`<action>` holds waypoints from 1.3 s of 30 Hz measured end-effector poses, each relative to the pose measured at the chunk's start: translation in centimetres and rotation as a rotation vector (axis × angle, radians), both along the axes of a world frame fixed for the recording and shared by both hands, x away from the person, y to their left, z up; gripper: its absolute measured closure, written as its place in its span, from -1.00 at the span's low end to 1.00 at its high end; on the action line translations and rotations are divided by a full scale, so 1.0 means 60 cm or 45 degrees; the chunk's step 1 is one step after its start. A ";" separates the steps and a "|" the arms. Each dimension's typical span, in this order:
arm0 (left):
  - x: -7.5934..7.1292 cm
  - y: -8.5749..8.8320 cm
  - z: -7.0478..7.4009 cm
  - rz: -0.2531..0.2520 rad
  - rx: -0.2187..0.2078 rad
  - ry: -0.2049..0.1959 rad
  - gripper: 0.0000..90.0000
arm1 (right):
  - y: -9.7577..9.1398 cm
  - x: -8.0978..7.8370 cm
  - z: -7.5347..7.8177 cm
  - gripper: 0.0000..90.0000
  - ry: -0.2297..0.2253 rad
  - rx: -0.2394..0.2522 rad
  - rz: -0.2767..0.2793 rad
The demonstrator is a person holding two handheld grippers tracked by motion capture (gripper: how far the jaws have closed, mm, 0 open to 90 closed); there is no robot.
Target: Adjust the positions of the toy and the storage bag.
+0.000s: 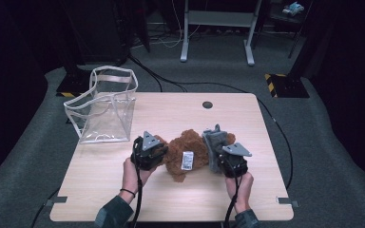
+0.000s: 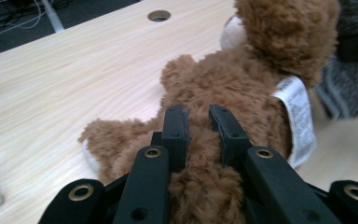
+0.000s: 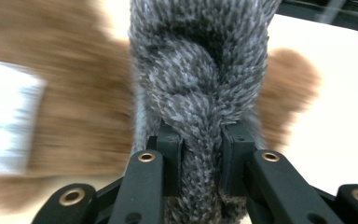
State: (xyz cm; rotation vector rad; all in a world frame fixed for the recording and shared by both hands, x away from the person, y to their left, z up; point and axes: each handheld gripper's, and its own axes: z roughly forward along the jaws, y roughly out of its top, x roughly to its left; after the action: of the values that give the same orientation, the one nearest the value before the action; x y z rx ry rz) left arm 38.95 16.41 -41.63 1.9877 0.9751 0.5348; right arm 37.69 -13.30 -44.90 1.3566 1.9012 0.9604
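A brown teddy bear [image 1: 185,154] lies on the wooden table [image 1: 171,204] with a white label [image 1: 187,160] on its body. My left gripper [image 1: 159,149] is at the bear's left side. In the left gripper view, that gripper [image 2: 199,114] has its jaws pressed into a furry brown limb of the bear [image 2: 233,79]. A grey knitted piece [image 1: 214,142] sits at the bear's right side. My right gripper [image 1: 217,154] is shut on it, and in the right gripper view the grey knit [image 3: 200,70] bulges out between the jaws of the gripper [image 3: 200,135].
A clear plastic bag [image 1: 107,107] with white trim stands open at the table's back left corner. A round cable hole [image 1: 207,104] sits near the far edge. Cables run over the carpet behind the table, near a desk frame [image 1: 217,28].
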 end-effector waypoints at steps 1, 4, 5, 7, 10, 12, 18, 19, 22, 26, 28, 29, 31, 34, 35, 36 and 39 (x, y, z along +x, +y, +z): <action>0.004 0.001 -0.001 0.006 -0.013 0.008 0.72 | -0.015 0.007 -0.003 0.63 0.013 0.020 -0.027; 0.014 0.002 -0.003 0.012 -0.023 0.027 0.72 | -0.050 0.018 -0.007 0.63 0.027 -0.010 -0.123; 0.016 0.004 -0.003 0.011 -0.023 0.032 0.72 | -0.060 0.019 -0.007 0.63 0.041 0.019 -0.143; 0.020 0.006 -0.004 0.016 -0.038 0.039 0.71 | -0.067 0.012 -0.004 0.63 0.036 0.018 -0.148; 0.028 0.010 -0.007 0.021 -0.061 0.061 0.71 | -0.048 -0.007 0.009 0.63 0.007 0.060 -0.067; 0.032 0.012 -0.009 0.023 -0.068 0.078 0.71 | -0.023 -0.015 0.015 0.63 0.005 0.092 0.016; 0.042 0.020 -0.016 0.039 -0.100 0.117 0.69 | 0.029 0.006 0.004 0.62 0.036 -0.008 0.093; 0.044 0.022 -0.017 0.031 -0.109 0.129 0.69 | 0.020 0.012 0.001 0.62 0.046 0.002 0.068; 0.045 0.023 -0.019 0.026 -0.119 0.139 0.68 | -0.008 0.021 -0.003 0.62 0.060 0.000 -0.001; 0.047 0.024 -0.021 0.030 -0.123 0.133 0.68 | -0.019 0.010 0.009 0.62 0.041 0.009 -0.013; 0.048 0.024 -0.022 0.037 -0.132 0.137 0.68 | -0.004 -0.002 0.019 0.62 0.024 0.029 0.039; 0.049 0.025 -0.023 0.035 -0.131 0.139 0.68 | 0.007 -0.008 0.024 0.62 0.007 0.040 0.077; 0.050 0.025 -0.023 0.037 -0.129 0.141 0.67 | 0.034 -0.012 0.027 0.62 0.013 0.027 0.147; 0.052 0.027 -0.024 0.038 -0.137 0.151 0.67 | 0.047 0.003 0.014 0.62 0.032 -0.048 0.133; 0.053 0.027 -0.025 0.036 -0.144 0.156 0.67 | 0.039 0.012 0.007 0.62 0.046 -0.052 0.095; 0.054 0.028 -0.026 0.030 -0.147 0.156 0.66 | 0.026 0.020 0.000 0.61 0.068 -0.043 0.050; 0.053 0.023 -0.026 0.026 -0.137 0.158 0.66 | -0.004 0.023 -0.011 0.62 0.092 0.015 -0.006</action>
State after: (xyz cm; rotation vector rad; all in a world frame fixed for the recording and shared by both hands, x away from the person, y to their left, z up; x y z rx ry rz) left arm 42.15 17.80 -43.22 1.9340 1.0784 0.3659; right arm 39.05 -13.54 -45.54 1.4194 1.9475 0.9333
